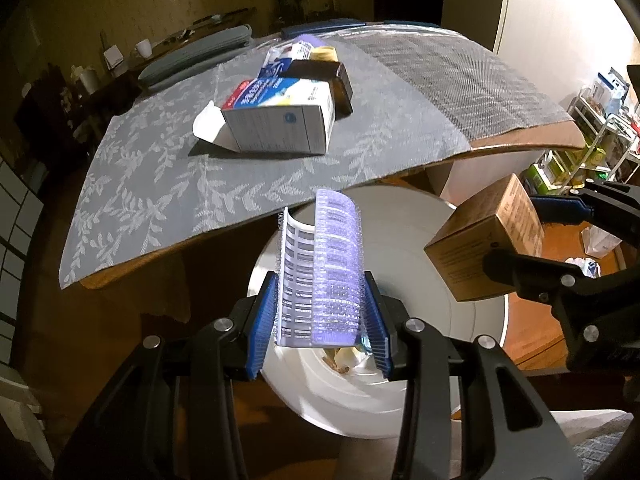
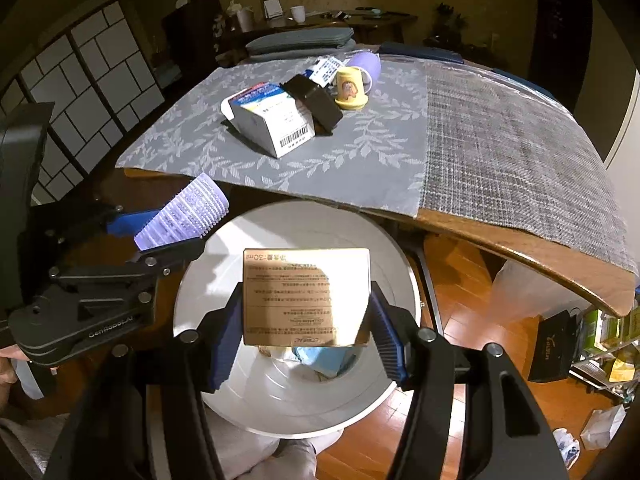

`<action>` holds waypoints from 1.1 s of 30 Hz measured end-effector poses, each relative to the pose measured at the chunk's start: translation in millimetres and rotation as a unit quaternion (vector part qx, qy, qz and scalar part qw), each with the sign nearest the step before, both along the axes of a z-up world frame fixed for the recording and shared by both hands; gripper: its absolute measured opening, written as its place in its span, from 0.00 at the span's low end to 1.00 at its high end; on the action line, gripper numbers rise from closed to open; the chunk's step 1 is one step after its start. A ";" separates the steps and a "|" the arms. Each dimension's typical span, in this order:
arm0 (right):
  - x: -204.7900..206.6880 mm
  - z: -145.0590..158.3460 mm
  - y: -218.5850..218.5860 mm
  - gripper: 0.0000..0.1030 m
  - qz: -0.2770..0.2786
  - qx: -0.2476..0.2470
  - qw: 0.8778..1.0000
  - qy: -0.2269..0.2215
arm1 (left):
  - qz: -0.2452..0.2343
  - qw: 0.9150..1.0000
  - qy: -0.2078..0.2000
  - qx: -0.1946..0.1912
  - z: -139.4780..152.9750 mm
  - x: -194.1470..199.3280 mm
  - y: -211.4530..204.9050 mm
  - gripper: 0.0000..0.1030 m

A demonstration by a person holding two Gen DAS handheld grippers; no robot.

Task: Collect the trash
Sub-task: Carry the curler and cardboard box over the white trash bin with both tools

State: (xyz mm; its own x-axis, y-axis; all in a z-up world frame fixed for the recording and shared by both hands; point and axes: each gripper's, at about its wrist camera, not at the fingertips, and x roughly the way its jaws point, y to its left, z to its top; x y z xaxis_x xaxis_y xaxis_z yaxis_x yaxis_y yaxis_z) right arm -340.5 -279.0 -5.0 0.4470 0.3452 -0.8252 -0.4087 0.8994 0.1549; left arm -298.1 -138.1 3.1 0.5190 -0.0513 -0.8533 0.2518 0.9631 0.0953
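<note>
My left gripper [image 1: 320, 312] is shut on a purple hair roller pack [image 1: 334, 264] with a white printed card, held above the round white trash bin [image 1: 400, 380]. It also shows in the right wrist view [image 2: 184, 212]. My right gripper [image 2: 306, 320] is shut on a gold cardboard box [image 2: 306, 296] and holds it over the bin's rim [image 2: 200, 280]; the box shows in the left wrist view [image 1: 486, 240] too. Trash lies inside the bin. On the table lie a white and blue carton [image 1: 280, 120], a black box [image 2: 314, 100], a yellow cup [image 2: 350, 88] and a purple roller [image 2: 366, 64].
The wooden table [image 2: 520, 248] with a leaf-patterned grey cloth [image 1: 160, 184] and a woven mat [image 2: 500, 140] stands just beyond the bin. A shelf rack [image 1: 592, 140] and a black bag [image 2: 554, 344] are on the right. Paper bits lie on the wooden floor [image 2: 480, 360].
</note>
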 end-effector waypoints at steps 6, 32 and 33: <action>0.9 -6.6 1.3 0.56 0.002 -0.006 1.000 0.008 | -0.001 1.000 0.009 0.003 -7.0 0.6 -0.3 0.41; 12.3 -50.7 10.9 0.56 0.005 -0.036 0.998 0.051 | -0.014 0.998 0.059 0.016 -46.1 6.2 3.2 0.41; 12.1 -52.4 11.8 0.56 0.006 -0.037 0.998 0.051 | -0.014 0.998 0.061 0.017 -47.7 6.1 3.0 0.41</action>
